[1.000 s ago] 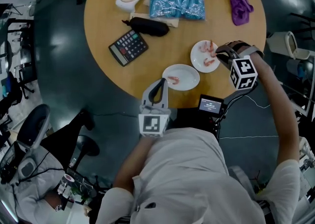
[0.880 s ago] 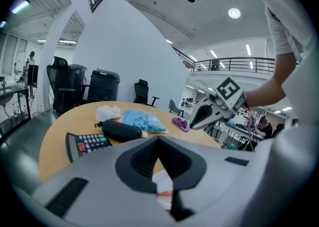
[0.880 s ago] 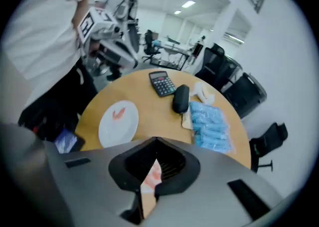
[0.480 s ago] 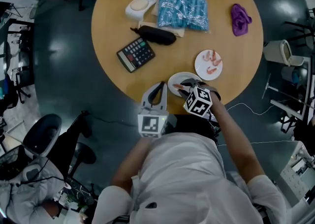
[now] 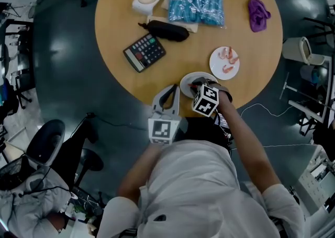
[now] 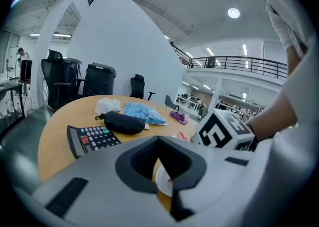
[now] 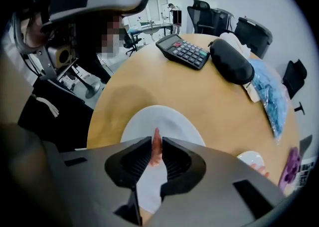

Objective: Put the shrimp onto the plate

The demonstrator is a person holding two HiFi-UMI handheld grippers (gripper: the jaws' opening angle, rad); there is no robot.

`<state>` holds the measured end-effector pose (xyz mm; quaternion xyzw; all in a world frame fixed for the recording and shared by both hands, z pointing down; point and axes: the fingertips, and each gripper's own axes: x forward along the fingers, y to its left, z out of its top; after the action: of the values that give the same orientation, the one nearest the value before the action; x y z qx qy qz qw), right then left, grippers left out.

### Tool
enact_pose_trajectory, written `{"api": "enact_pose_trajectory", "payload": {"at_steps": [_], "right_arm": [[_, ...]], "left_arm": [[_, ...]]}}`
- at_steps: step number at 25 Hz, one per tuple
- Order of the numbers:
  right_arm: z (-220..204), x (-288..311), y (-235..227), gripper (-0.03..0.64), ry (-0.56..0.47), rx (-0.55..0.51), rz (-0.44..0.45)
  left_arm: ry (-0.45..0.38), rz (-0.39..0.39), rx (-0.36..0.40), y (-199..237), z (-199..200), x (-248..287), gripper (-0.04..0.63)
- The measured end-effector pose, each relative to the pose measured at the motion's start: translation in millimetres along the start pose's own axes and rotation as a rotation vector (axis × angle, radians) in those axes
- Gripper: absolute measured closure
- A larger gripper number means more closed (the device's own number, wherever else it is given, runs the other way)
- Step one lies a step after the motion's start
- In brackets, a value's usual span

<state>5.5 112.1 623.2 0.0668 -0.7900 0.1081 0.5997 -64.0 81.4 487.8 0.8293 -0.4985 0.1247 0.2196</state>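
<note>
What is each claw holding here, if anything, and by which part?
Right claw, jaws opening: a shrimp pinched at mid-body between its jaws, over the plate. Left claw: shut, nothing held.

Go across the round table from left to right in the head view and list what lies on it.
calculator → blue packet → plate with shrimp → purple cloth

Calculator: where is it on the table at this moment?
In the head view, the calculator lies on the left half of the round table, just on the person's side of the black pouch and to the left of the near plate.
</note>
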Motion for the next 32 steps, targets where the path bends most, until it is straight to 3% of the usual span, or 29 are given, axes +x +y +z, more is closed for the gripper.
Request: {"api": "enact_pose_trajectory", "payload": {"at_steps": [7, 11, 15, 22, 32], "right_arm": [[2.3, -6.3, -3.8, 0.551, -0.059, 0.062, 0.000], [3.2, -30.9, -25.5, 0.552, -0.130, 0.111, -0.058], [-6.4, -55.9, -70.4, 0.552, -0.205, 0.240, -0.131], [-42.1, -57.1, -159.0, 0.551, -0.219, 0.541, -0.288], [-54.7, -43.0, -177.5, 0.552, -0.213, 0.630, -0.273]], "left_arm": [[-0.006, -0.013, -0.005, -10.9, -0.2, 2.2, 0.588], [-0.004, -0.021, 0.005, -17.1, 1.4, 5.0, 0.588], [-0.008, -0.029, 0.011, -22.3, 5.3, 11.4, 0.588], [0.008, -0.011, 0.006, -23.3, 3.8, 17.4, 0.588], [0.015, 0.002, -0.010, -24.4, 5.7, 22.1, 0.588]]}}
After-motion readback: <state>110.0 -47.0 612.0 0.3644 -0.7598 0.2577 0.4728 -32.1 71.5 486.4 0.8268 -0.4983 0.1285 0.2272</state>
